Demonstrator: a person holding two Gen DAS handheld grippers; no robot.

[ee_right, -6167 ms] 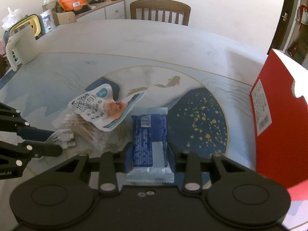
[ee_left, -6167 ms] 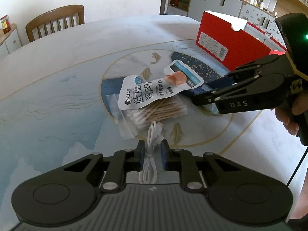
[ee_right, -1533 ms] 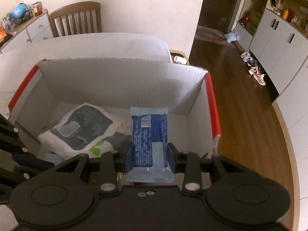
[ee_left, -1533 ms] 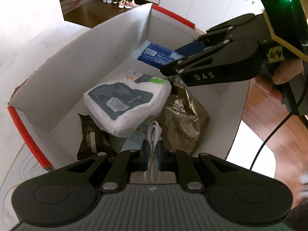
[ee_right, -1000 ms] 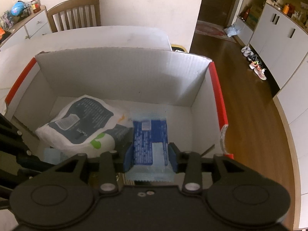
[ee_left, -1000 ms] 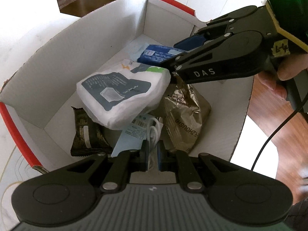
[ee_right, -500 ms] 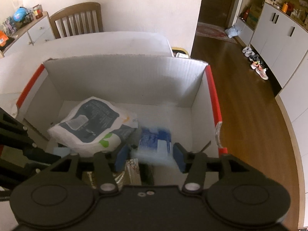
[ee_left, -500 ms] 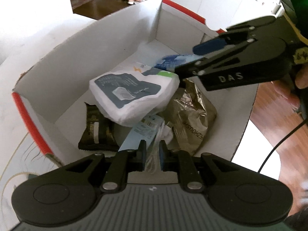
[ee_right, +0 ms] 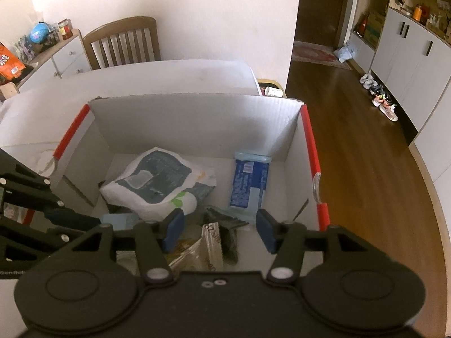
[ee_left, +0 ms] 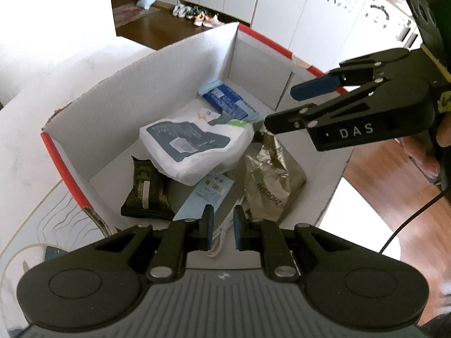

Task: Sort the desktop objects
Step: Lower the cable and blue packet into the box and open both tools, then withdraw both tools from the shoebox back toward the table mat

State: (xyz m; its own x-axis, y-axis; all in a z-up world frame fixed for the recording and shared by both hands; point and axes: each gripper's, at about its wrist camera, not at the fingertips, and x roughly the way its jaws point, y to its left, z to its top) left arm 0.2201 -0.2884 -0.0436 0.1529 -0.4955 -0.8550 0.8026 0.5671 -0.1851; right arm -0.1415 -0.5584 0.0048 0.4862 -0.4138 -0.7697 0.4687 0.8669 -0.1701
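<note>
Both grippers hover over the red box [ee_right: 310,140] with fingers parted and holding nothing, the right gripper [ee_right: 218,229] wide, the left gripper [ee_left: 221,226] narrowly, because the blue packet [ee_right: 249,186] and white cable [ee_left: 218,238] lie inside, already sorted.

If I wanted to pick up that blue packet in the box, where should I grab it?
Grab the blue packet across its two long sides, near the middle, coming straight down from above. It lies flat on the floor of the box with bare floor on its right and nothing on top.
</note>
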